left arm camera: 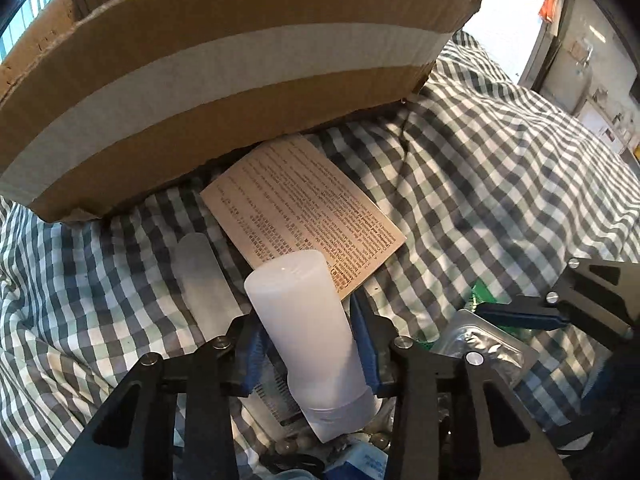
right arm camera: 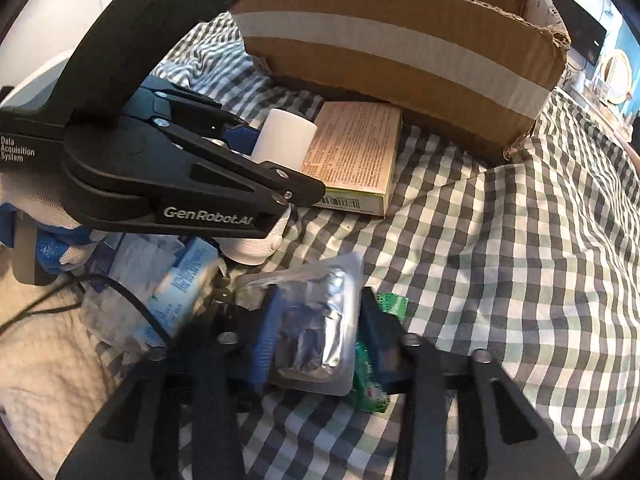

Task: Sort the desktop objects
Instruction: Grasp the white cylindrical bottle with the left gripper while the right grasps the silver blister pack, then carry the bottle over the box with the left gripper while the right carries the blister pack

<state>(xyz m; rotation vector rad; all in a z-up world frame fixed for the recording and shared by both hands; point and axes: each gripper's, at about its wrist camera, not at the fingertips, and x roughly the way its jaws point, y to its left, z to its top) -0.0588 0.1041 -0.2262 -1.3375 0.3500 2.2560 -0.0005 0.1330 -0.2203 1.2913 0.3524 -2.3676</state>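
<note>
Left wrist view: the left tool (left arm camera: 310, 346) is clenched on a white plastic bottle (left arm camera: 308, 328), its blue pads (left arm camera: 251, 354) pressing the sides of the body about halfway along, the cap end pointing back toward the camera. The bottle looks light and smooth, probably a little squeezable, so a mid-body hold seems sound, though it could slip if the grip loosens. It hangs above the checked cloth (left arm camera: 500, 152), in front of the cardboard box (left arm camera: 224, 92), whose near wall carries a pale tape band. A tan printed carton (left arm camera: 304, 208) lies on the cloth against the foot of that wall, and a frosted clear tube (left arm camera: 204, 280) lies just beside it.

Right wrist view: the right tool (right arm camera: 320, 344) stands partly open around a foil blister pack (right arm camera: 320, 324), pads at both of its long edges; motion blur hides whether they press it. The pack looks thin, light and crinkly, best taken by its edges. It lies over a green packet (right arm camera: 370, 380) near the cloth's edge, beside a heap of plastic-wrapped packets (right arm camera: 176, 284).
</note>
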